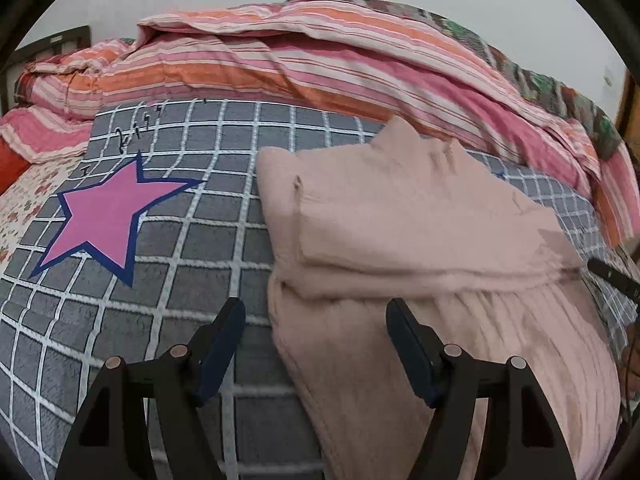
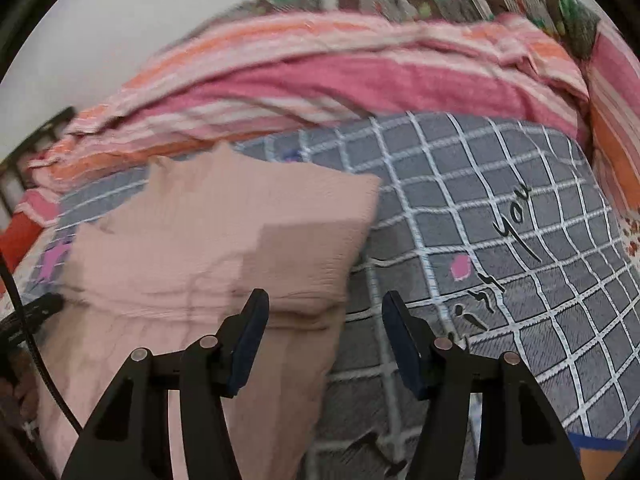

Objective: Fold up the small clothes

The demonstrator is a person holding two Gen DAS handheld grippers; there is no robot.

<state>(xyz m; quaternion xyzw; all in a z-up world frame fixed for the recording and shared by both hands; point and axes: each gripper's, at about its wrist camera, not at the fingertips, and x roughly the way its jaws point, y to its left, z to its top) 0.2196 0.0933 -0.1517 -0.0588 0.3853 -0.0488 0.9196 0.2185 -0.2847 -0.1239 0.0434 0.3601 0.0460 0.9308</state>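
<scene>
Pale dusty-pink ribbed knit garment (image 1: 420, 220), plain, no print. Grey fleece blanket with white grid lines (image 1: 224, 216), bearing big magenta star outlined in navy (image 1: 108, 216); black script lettering (image 2: 516, 224) and small pink blob (image 2: 461, 267) seen on right wrist view. Striped quilt in pink, orange and white (image 1: 280, 56) behind. Cream floral sheet with small red flowers (image 1: 20, 200). Black hand-held gripper (image 1: 316, 320) with dark-blue pads.
</scene>
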